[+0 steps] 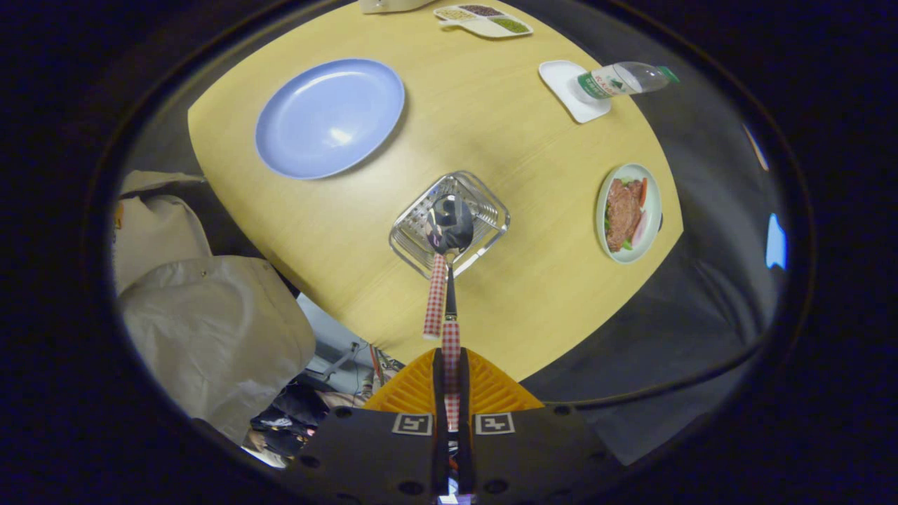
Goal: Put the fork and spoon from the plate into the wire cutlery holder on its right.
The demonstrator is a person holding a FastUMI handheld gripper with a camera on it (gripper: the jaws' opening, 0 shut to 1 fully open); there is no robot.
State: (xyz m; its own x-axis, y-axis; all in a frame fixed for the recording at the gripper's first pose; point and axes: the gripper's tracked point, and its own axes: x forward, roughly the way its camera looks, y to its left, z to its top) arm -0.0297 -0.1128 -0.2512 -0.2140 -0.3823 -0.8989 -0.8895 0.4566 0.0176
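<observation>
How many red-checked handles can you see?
2. One belongs to the spoon, pinched in the shut claw over the wire holder. The other handle stands in the holder just left of it; its head is hidden.

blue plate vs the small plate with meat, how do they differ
The blue plate is bare and looks larger; the small plate is pale and holds meat and vegetables. The blue one lies beyond the wire holder, where the gripper hangs the spoon; the small one lies beside it. Both are round and rest on the table.
</observation>
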